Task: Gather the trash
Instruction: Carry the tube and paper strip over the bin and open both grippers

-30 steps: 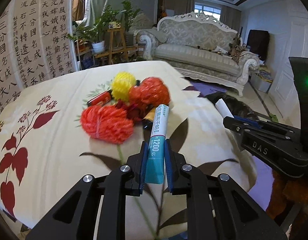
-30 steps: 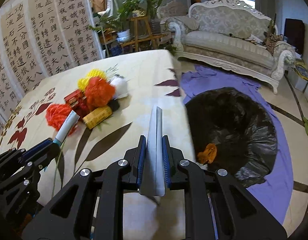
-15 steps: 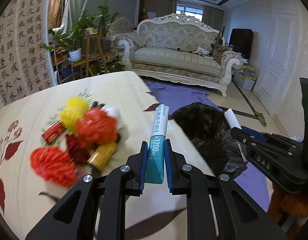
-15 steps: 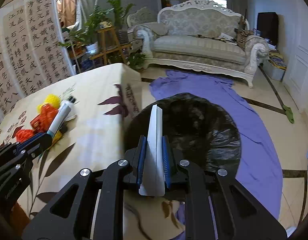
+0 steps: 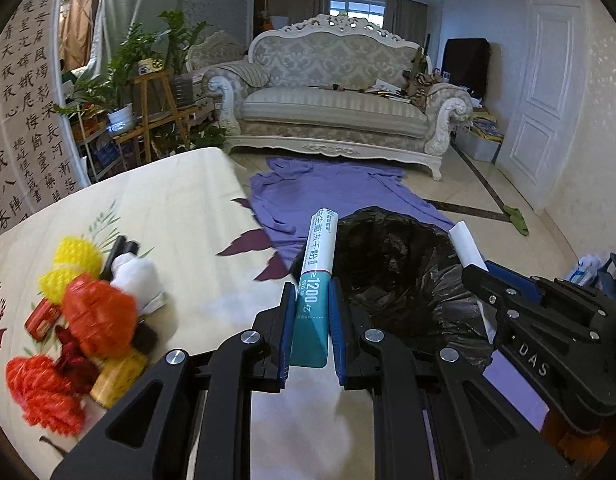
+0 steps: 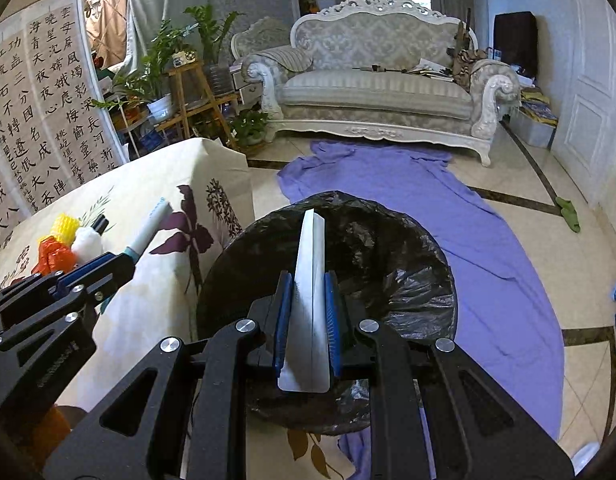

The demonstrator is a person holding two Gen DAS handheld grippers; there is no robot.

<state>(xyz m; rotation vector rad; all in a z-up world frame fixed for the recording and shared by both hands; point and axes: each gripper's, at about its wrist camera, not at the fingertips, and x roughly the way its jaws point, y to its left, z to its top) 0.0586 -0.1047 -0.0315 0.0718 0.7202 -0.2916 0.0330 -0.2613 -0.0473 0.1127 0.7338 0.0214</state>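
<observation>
My left gripper (image 5: 311, 312) is shut on a teal and white packet (image 5: 315, 280) that sticks out forward, over the table edge beside the black trash bag (image 5: 400, 264). Held above the open black trash bag (image 6: 388, 264), my right gripper (image 6: 308, 308) is shut on a flat white wrapper (image 6: 308, 280). In the left wrist view the right gripper (image 5: 474, 270) shows at the right with the white wrapper (image 5: 466, 244). The left gripper (image 6: 123, 258) with its packet (image 6: 149, 228) appears at the left of the right wrist view. A heap of trash (image 5: 95, 312) lies on the table.
The table (image 5: 179, 216) wears a cream cloth with leaf prints. A purple sheet (image 6: 488, 248) covers the floor under the bag. A sofa (image 5: 340, 104), plants on a wooden stand (image 5: 147, 92), a calligraphy screen (image 5: 23, 120) and a white door (image 5: 548, 100) lie beyond.
Both grippers swung right, away from the trash heap on the table toward the black bag. The right gripper now hangs over the bag's mouth; the left has reached the table edge.
</observation>
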